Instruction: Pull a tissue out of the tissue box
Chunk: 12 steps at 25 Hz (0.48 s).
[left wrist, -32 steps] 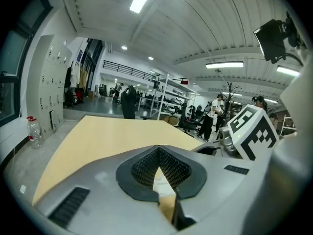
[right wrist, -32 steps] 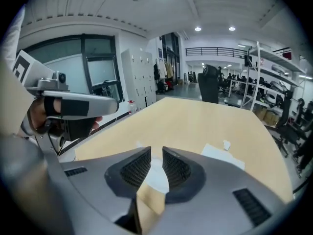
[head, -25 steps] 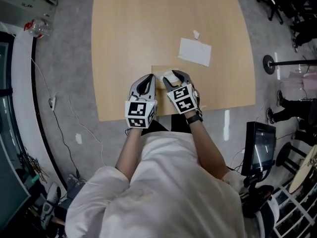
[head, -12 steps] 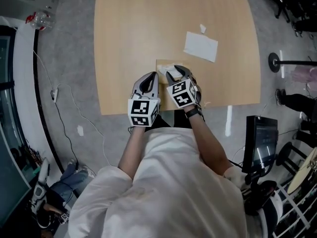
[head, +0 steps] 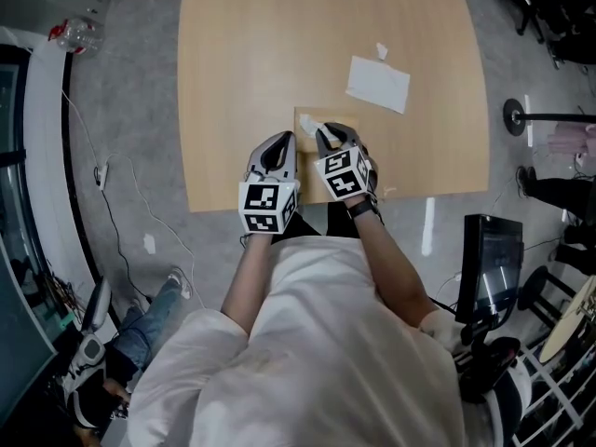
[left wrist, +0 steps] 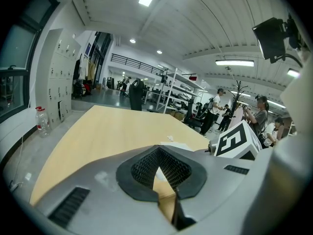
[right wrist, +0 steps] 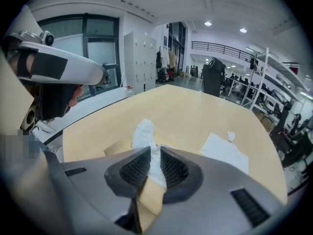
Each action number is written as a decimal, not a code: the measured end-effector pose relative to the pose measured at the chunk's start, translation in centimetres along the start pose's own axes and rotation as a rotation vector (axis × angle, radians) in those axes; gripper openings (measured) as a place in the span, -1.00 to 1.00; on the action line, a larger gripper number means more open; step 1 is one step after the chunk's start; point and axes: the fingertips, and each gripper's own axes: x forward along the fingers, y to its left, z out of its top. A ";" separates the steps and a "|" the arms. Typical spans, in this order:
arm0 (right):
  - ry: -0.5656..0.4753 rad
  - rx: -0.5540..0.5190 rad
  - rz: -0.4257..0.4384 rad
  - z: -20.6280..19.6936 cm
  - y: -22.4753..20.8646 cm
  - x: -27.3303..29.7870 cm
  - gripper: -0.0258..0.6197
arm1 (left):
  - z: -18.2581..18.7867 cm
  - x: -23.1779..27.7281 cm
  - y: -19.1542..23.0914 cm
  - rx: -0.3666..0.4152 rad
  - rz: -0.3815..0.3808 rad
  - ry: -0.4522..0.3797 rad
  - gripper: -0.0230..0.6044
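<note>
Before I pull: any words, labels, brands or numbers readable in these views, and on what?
No readable text in any view.
Marker cubes: black-and-white square patterns, no letters.
Tissue and tissue box: plain, no print visible.
Bottle label: too small to read.
Monitor: nothing legible on the screen.

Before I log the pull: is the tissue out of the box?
Still in: the tissue rises from the box, pinched by the right tongs, which have just been closing.
</note>
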 end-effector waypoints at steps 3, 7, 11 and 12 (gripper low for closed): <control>-0.011 0.047 -0.003 -0.3 -0.6 0.1 -0.78 | 0.4 0.4 -0.5 0.012 -0.016 -0.004 -0.97; -0.024 0.067 -0.008 -0.1 -1.2 0.2 -0.85 | 0.8 1.2 -0.7 0.026 -0.033 -0.006 -0.97; -0.062 0.086 -0.027 0.7 -2.3 -0.1 -0.86 | 1.4 2.5 -0.9 0.039 -0.055 -0.013 -0.97; -0.077 0.095 -0.038 1.1 -2.7 -0.4 -0.86 | 1.6 2.8 -1.1 0.045 -0.063 -0.017 -0.97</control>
